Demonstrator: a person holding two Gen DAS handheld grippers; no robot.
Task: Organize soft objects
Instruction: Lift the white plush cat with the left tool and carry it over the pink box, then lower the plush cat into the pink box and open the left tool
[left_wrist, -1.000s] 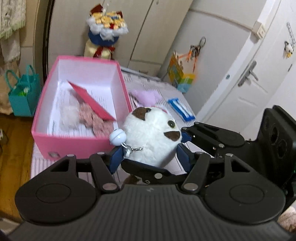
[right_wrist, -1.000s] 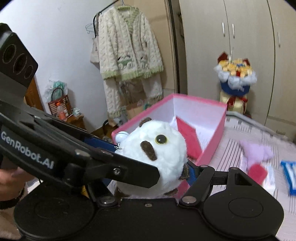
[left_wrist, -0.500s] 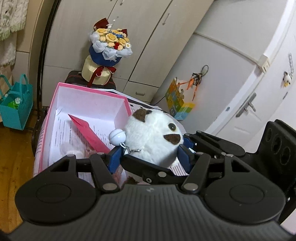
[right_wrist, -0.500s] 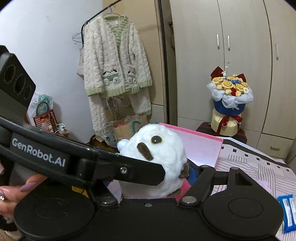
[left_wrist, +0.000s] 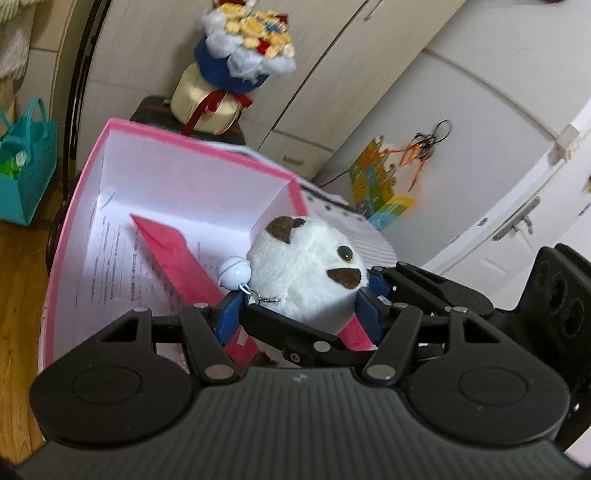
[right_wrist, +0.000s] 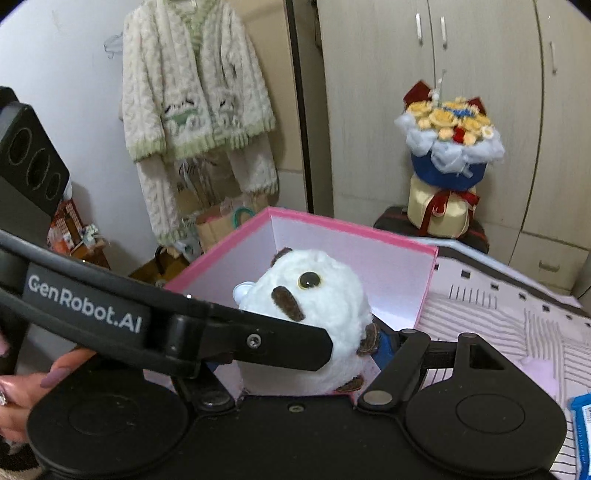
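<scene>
White plush made up the toy, a round, fluffy head with brown patches, a glass-like eye and a small bell on a chain at its neck. It was gripped from both sides at once: the left gripper was closed on its lower body, blue pads pressed into the fur, and the right gripper was closed on it too, though its left finger was hidden behind the other tool's arm. The toy was held over the near edge of the pink box, above the paper lining and a red envelope inside.

It was judged light, soft and easily squashed, unlikely to break if dropped. The fur could slip under smooth pads, so the body below the head was thought the best hold. The bell and chain were judged liable to snag on a finger at release.
</scene>
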